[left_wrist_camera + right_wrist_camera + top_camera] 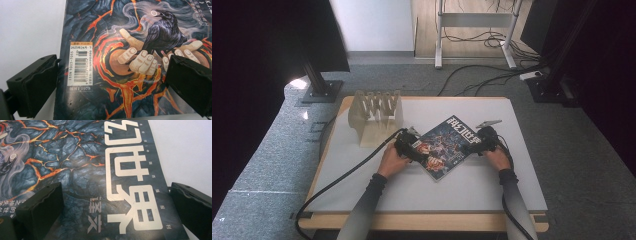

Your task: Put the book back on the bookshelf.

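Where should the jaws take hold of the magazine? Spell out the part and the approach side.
The magazine lies flat on the table, so there is probably nothing to pinch from above. Grip a side edge: the left gripper already straddles the barcode edge. Come in low from that side, one jaw slid under the cover.

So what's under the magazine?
The magazine lies flat on the white table, so the table is what shows around it. Whatever the cover hides can't be seen. Both tools, left and right, sit open above its edges.
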